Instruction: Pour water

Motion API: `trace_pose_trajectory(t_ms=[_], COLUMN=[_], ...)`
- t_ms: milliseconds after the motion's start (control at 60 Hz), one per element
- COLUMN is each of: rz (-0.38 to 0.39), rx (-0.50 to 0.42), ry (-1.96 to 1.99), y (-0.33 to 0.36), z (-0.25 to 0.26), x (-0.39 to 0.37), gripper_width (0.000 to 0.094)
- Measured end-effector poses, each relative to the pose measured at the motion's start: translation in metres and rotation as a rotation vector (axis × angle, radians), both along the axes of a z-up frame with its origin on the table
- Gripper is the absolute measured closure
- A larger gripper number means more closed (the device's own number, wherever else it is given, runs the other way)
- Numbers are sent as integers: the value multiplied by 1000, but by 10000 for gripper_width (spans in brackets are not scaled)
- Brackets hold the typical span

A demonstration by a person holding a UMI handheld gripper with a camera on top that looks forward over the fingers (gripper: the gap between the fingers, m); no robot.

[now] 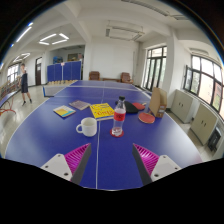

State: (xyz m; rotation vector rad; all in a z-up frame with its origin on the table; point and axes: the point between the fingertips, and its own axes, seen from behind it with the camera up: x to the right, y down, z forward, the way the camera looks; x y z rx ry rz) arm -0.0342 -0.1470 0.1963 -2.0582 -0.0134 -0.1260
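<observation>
The hand-held gripper hovers with fingers spread and empty above the near edge of the blue worktop. Beyond them, mid-worktop, a bottle stands beside a white mug. The bottle likely feels light, smooth, slightly squashy; grip its middle.

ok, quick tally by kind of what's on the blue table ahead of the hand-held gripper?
Bottles: 1, a clear water bottle with a red cap and red label.
Mugs: 1, a white mug.
Books or booklets: 3, one yellow, one with a blue and yellow cover, one grey.
Table tennis paddles: 1, red.
Total: 6.
The hand-held gripper is open, short of them all.
</observation>
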Motion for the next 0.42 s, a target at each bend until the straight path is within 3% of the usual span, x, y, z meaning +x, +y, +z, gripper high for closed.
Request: trace_pose_trajectory(t_ms=[150, 417], rz=[-1, -22], rx=[-7, 18], ry=[39, 4], y=[-38, -49], z=[3, 13], x=[-12, -3], gripper_width=[90, 85])
